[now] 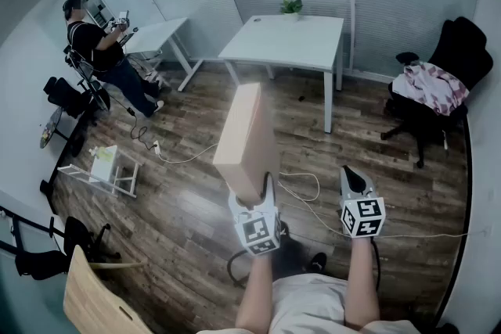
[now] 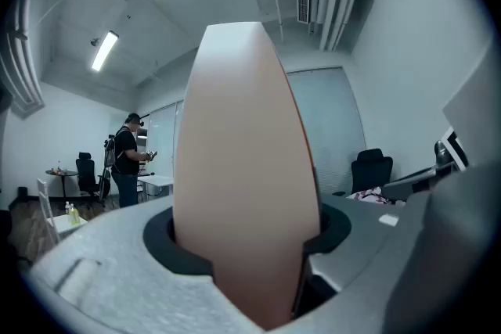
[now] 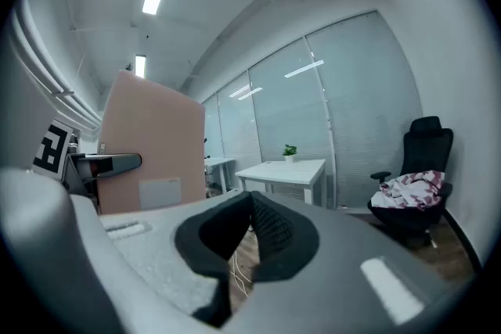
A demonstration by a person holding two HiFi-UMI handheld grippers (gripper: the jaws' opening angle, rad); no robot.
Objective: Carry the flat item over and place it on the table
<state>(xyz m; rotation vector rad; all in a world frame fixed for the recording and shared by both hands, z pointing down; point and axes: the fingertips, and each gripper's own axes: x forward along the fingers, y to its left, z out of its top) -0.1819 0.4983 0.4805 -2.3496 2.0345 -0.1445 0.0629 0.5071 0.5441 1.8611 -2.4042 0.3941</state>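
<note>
1. Tan cardboard flat rectangular box [image 1: 246, 135] [image 2: 243, 168] [image 3: 149, 138] – held in the air by the left gripper [image 1: 252, 199] [image 2: 246, 238] on the near side of the white rectangular table [image 1: 286, 39] [image 3: 286, 168], not resting on it.
2. The box stands on its thin edge, one end in the gripper and the other reaching toward the table; a pale label [image 3: 160, 192] shows on the broad face turned to the right gripper's camera.
3. The left gripper's jaws are spread wide, with a dark pad pressed against each broad face of the box.
4. The right gripper [image 1: 352, 177] [image 3: 249, 203] is beside the box on its right, apart from it and also short of the table – its jaws meet at the tips with nothing between them.
5. A small green potted plant [image 1: 291, 5] [image 3: 290, 151] sits at the table's far edge.
6. Right of the table is a black office chair [image 1: 462, 47] [image 3: 427, 145] with a pink-and-white patterned cloth [image 1: 430, 86] [image 3: 407, 188] heaped on it.
7. Well left of the table, a person in a dark top [image 1: 106, 55] [image 2: 125, 160] stands beside a second white table [image 1: 160, 34].
8. On the brown wood-plank floor [image 1: 188, 192] on the table's near side lies a loose white cable [image 1: 301, 188].
</note>
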